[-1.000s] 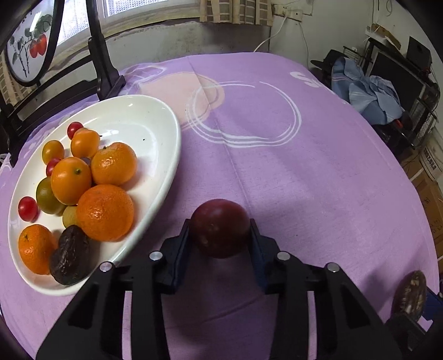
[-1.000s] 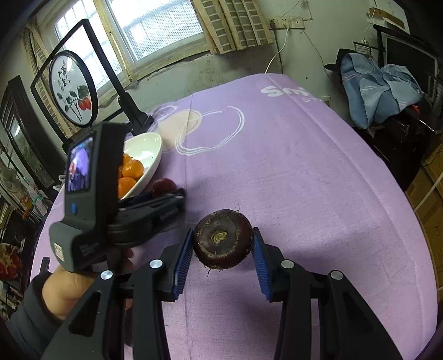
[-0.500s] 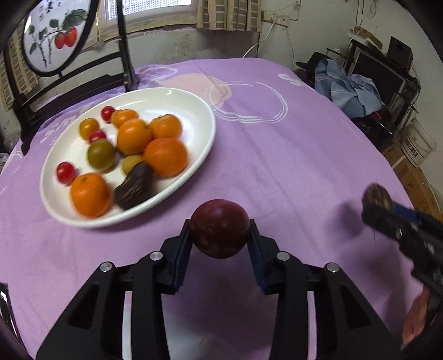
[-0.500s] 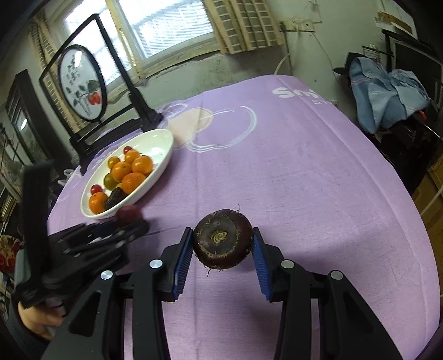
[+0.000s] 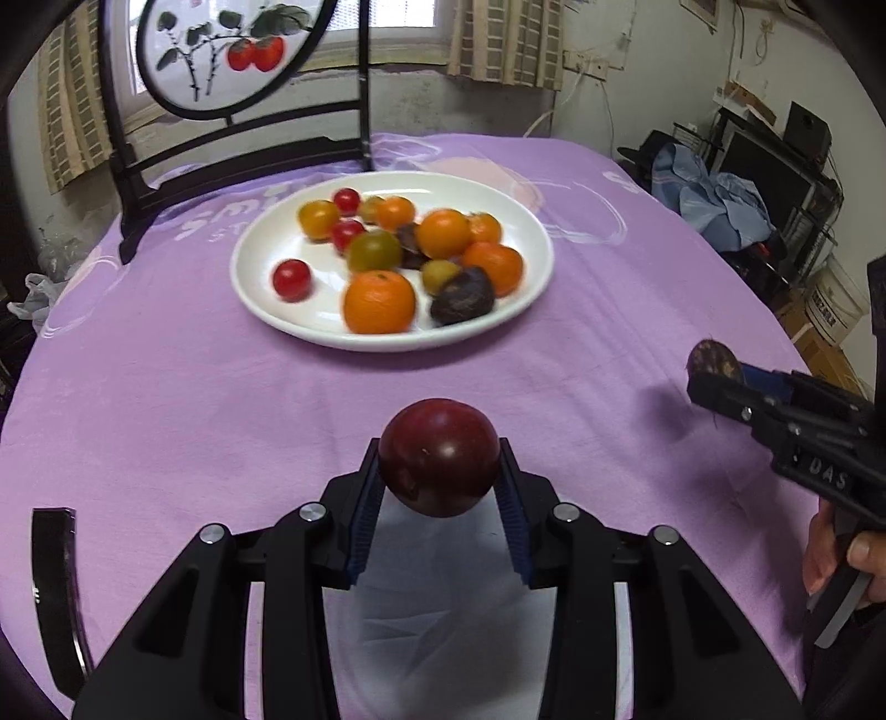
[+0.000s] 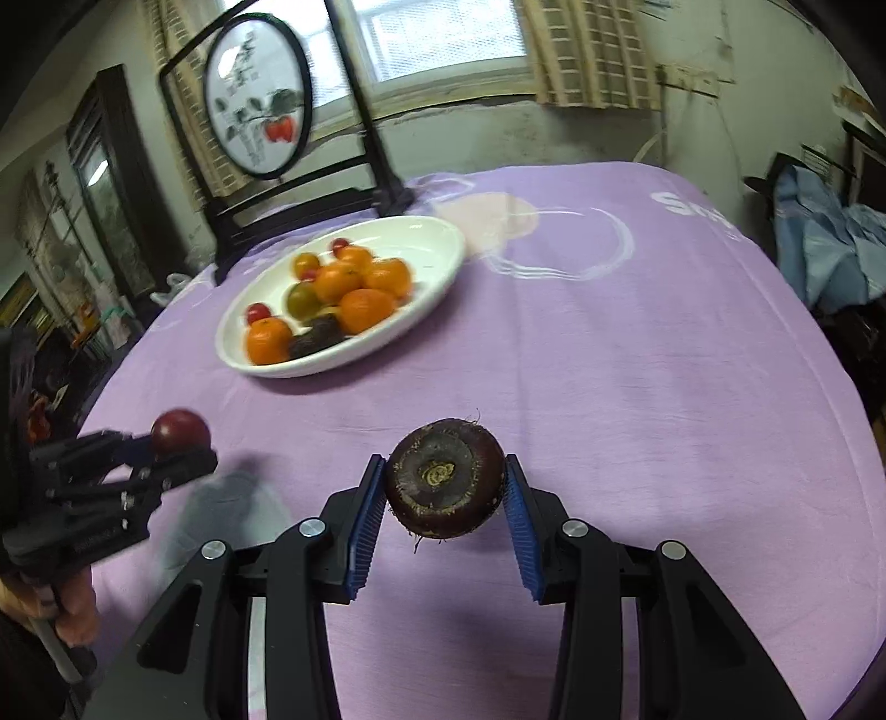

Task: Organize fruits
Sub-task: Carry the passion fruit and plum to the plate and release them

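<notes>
My left gripper (image 5: 440, 471) is shut on a smooth dark red plum (image 5: 439, 457), held above the purple tablecloth (image 5: 194, 399), nearer to me than the plate. My right gripper (image 6: 444, 487) is shut on a dark brown water chestnut (image 6: 444, 479) with a pale stem scar, also held over the cloth. A white oval plate (image 5: 266, 266) holds several oranges, cherry tomatoes and dark fruits. In the right wrist view the left gripper (image 6: 177, 443) with the plum (image 6: 180, 432) hangs at the lower left. The left wrist view shows the right gripper (image 5: 714, 376) with the water chestnut (image 5: 711, 360) at the right edge.
A black stand with a round painted screen (image 5: 216, 50) rises behind the plate at the table's far edge. Blue clothing (image 5: 714, 199) and dark shelves sit beyond the table on the right. A person's hand (image 5: 830, 543) grips the right tool's handle.
The left gripper has drawn back from beside the plate, so the plate now lies farther off and centred ahead. The right gripper has shifted and rolled a little. Both grips are unchanged.
</notes>
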A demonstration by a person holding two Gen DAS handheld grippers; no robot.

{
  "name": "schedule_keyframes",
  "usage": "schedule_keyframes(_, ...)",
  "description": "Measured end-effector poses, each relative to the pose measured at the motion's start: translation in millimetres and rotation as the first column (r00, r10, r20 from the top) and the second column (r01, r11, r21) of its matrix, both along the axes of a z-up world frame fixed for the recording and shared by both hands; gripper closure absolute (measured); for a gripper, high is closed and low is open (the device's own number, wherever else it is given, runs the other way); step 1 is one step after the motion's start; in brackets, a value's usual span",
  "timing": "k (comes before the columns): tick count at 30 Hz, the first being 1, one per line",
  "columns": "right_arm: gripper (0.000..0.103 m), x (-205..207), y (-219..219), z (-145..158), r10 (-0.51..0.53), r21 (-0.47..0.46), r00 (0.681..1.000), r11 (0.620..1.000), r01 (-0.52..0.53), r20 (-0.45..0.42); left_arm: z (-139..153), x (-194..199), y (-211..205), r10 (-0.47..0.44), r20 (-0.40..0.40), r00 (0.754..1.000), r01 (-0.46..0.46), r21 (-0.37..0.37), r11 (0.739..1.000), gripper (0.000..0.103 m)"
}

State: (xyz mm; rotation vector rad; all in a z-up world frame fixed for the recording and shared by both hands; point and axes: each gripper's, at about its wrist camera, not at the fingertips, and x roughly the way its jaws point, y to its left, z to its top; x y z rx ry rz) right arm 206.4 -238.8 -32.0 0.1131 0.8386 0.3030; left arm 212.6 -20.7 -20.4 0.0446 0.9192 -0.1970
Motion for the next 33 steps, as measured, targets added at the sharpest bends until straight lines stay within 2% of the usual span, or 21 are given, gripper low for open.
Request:
schedule_keyframes(4,0.060,11,25,18,0.046,-0.012,0.998,0.999,-0.045,0.031,16,15,16,0.021,0.018,1.000,-0.020,-0.018,1.000,0.065)
schedule_keyframes(8,0.061,39,55,43,0.091,-0.022,0.993,0.996,-0.089,0.080,29,49,31,0.048,0.019,0.999,-0.047,-0.057,0.997,0.065)
schedule_keyframes(11,0.061,66,74,52,0.107,-0.005,0.990,0.994,-0.108,0.095,30,78,41,0.083,0.019,0.996,-0.083,-0.045,0.996,0.065)
schedule_keyframes(15,0.061,105,92,46,0.092,-0.003,0.993,0.996,-0.092,0.068,21,116,53,0.132,-0.008,0.991,-0.133,-0.039,0.990,0.065)
schedule_keyframes(19,0.061,141,105,38,0.061,-0.035,0.996,0.998,-0.059,0.066,11,143,54,0.139,-0.001,0.990,-0.139,-0.018,0.990,0.065)
schedule_keyframes(23,0.060,170,110,26,0.043,-0.041,0.999,0.998,-0.042,0.031,-4,167,58,0.164,-0.037,0.986,-0.165,-0.031,0.986,0.064)
schedule_keyframes(24,0.053,175,110,24,0.044,-0.033,0.999,0.999,-0.043,0.019,-7,171,60,0.171,-0.047,0.984,-0.173,-0.039,0.984,0.063)
schedule_keyframes(25,0.050,179,110,22,0.040,-0.026,0.999,0.999,-0.040,0.013,-10,175,61,0.181,-0.054,0.982,-0.184,-0.045,0.982,0.058)
schedule_keyframes(27,0.049,181,108,23,0.025,-0.029,0.999,0.999,-0.024,0.028,-9,175,64,0.223,-0.039,0.974,-0.225,-0.054,0.973,0.020)
schedule_keyframes(29,0.048,178,105,23,0.023,-0.014,0.999,1.000,-0.022,0.032,-5,169,64,0.251,-0.005,0.968,-0.251,-0.055,0.966,0.016)
schedule_keyframes(33,0.047,161,93,27,0.015,0.013,0.999,1.000,-0.016,0.036,6,156,60,0.228,0.016,0.973,-0.228,-0.040,0.973,0.013)
